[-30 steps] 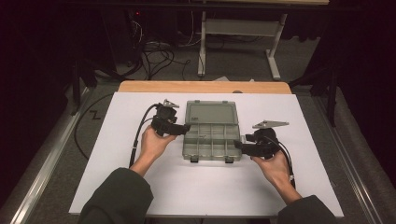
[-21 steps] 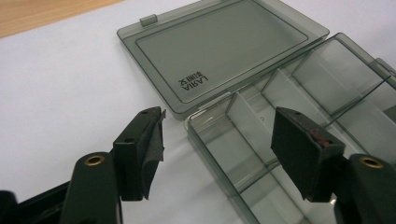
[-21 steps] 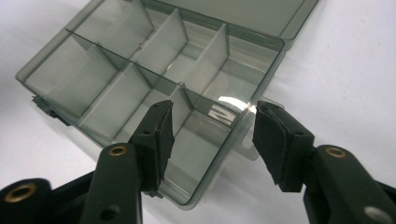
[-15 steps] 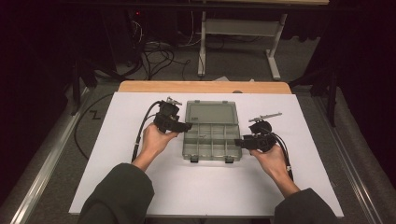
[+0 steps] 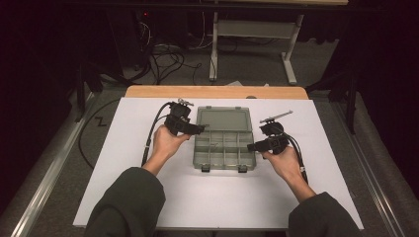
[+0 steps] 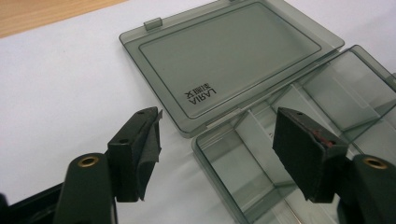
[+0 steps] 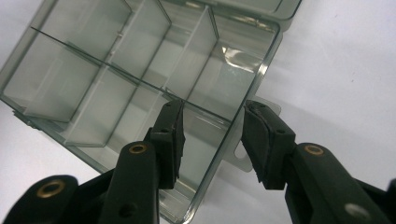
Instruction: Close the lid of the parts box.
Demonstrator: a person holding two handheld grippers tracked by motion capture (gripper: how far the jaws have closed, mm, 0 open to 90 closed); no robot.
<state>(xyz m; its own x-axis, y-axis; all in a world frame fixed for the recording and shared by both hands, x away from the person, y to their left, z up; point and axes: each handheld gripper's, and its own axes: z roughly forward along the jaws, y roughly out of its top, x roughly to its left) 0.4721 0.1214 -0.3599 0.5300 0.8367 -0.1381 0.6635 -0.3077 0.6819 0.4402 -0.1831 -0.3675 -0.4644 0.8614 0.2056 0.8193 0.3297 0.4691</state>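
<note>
A clear grey compartment box (image 5: 225,150) lies open in the middle of the white table, its lid (image 5: 222,120) folded flat on the far side. My left gripper (image 5: 196,130) is at the box's left rim near the hinge. In the left gripper view it (image 6: 217,119) stands open over that corner, where the lid (image 6: 233,56) meets the empty compartments (image 6: 243,163). My right gripper (image 5: 250,146) is at the box's right rim. In the right gripper view it (image 7: 213,108) is open, one jaw inside the box (image 7: 116,70), the other outside its right wall.
The white table top (image 5: 148,197) has bare room in front of and beside the box. A wooden edge (image 5: 212,92) runs along the far side. Two latches (image 5: 205,169) stick out from the box's near edge. Cables (image 5: 163,54) and a table frame (image 5: 252,29) sit on the floor beyond.
Both hands have moved inward. The right gripper has come forward and left onto the box's right wall. The left gripper has shifted right onto the box's left rim.
</note>
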